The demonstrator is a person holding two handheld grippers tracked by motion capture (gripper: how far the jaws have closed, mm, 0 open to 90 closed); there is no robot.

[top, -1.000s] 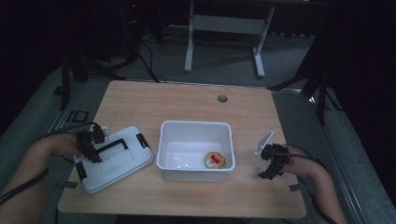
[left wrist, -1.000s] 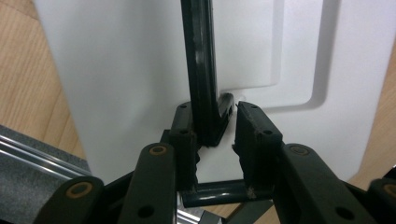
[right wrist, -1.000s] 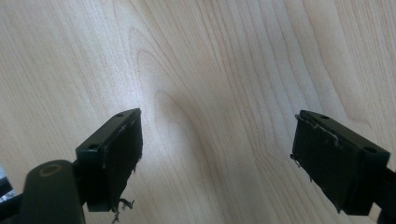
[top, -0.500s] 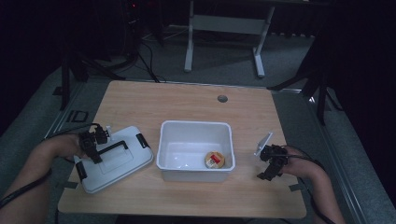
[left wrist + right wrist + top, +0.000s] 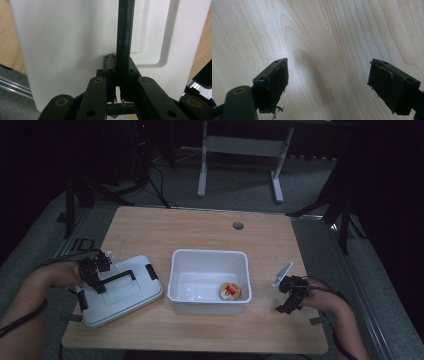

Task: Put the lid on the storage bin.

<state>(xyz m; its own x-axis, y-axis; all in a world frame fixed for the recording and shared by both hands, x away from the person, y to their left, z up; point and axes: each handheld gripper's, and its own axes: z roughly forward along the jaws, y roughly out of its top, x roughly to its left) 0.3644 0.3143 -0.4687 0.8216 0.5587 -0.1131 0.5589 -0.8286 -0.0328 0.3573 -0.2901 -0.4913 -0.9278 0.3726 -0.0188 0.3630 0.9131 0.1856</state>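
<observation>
Left gripper view: we are clamping our left gripper (image 5: 119,100) onto the black handle (image 5: 123,37) of the white lid (image 5: 62,50) directly ahead; gripped off-centre, it could be tilting and slipping when lifted.

**Open wood behind and at the right; lid and bin crowd the front**

The table (image 5: 200,227) lies bare across its far half, giving free passage there. At the front, the white bin (image 5: 210,270) stands in the middle, and the white lid (image 5: 125,295) with its black handle (image 5: 117,279) lies just left of it, a narrow gap between them. Right of the bin, bare wood surrounds the right gripper (image 5: 290,295).
</observation>
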